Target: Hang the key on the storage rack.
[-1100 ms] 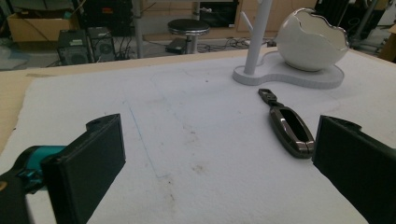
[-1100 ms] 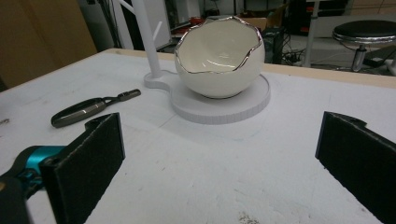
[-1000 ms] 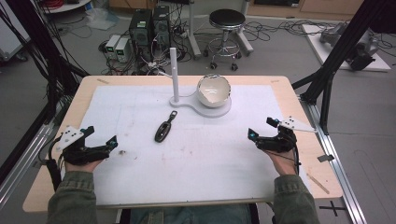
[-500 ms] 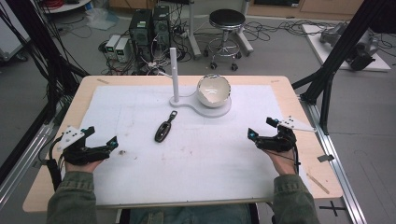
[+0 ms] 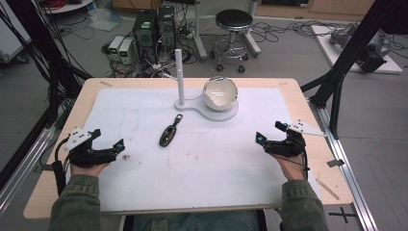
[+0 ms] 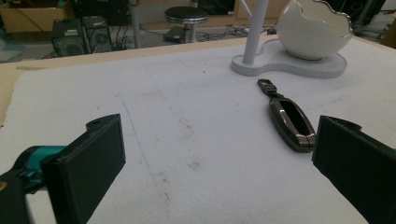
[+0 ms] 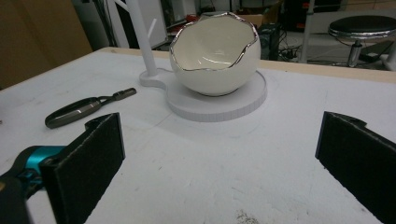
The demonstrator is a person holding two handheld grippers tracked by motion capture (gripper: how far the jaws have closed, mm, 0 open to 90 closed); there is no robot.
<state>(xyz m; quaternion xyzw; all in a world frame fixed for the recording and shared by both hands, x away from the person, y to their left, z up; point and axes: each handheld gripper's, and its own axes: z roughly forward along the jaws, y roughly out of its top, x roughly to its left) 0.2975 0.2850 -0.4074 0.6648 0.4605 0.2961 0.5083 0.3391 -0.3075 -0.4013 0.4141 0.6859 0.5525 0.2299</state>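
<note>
High view: wooden table (image 5: 298, 89) under a stained white mat (image 5: 202, 159); key fob (image 5: 170, 134) near mat centre; egg-shaped bowl (image 5: 220, 93) on white stand (image 5: 226, 113) at 12 o'clock; left gripper (image 5: 106, 149) at 9, right gripper (image 5: 272, 138) at 3, both jaws wide apart, holding nothing; stool (image 5: 233, 21), computers (image 5: 153, 26), cables on floor beyond

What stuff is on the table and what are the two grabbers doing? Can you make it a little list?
table cover: white mat
bowl: white eggshell-shaped bowl, silver rim, empty, on the white stand
post: white post, upright on the stand
key case: dark key case, flat on the mat
left gripper: open, holding nothing
right gripper: open, holding nothing
</note>
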